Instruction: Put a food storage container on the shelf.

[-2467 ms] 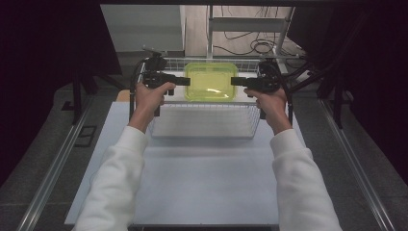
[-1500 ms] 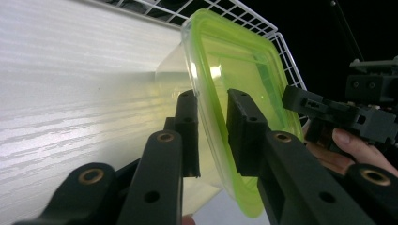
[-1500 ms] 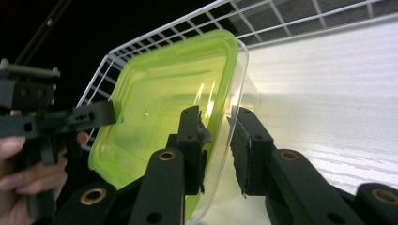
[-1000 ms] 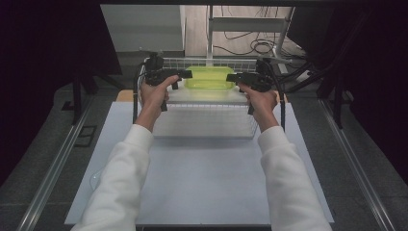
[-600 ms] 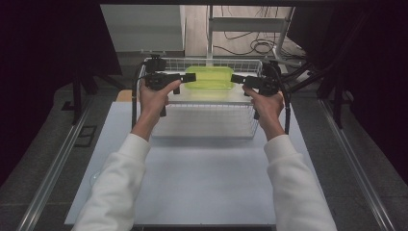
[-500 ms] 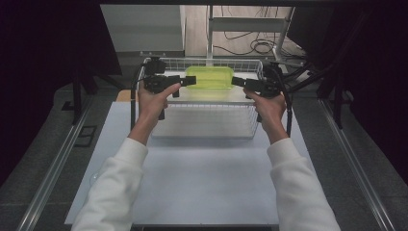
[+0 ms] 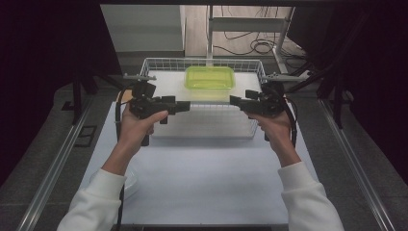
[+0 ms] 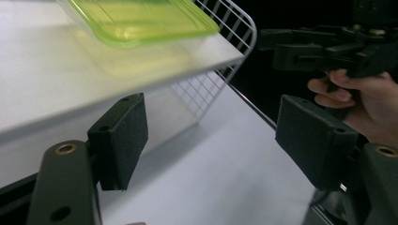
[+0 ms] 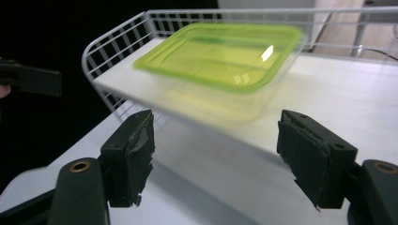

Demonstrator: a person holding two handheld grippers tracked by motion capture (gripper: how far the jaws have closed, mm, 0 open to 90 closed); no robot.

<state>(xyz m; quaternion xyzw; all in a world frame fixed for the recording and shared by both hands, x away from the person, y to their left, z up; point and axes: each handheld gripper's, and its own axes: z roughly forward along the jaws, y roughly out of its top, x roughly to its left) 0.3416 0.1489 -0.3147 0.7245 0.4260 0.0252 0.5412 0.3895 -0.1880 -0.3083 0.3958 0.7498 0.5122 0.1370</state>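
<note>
Left gripper view: container (image 8: 141, 18) cropped.

container (image 7: 210, 77) in basket (image 7: 159, 65), rear; grippers flank basket front

White long sleeves (image 7: 91, 202) on both forearms, cuffs at the wrists. Left tool (image 7: 185, 107) and right tool (image 7: 234, 100): black, boxy bodies, black cable (image 7: 291, 126) trailing. Each carries flat black rubber pads (image 9: 129, 157) on arms with brass rivets (image 9: 80, 166).
</note>
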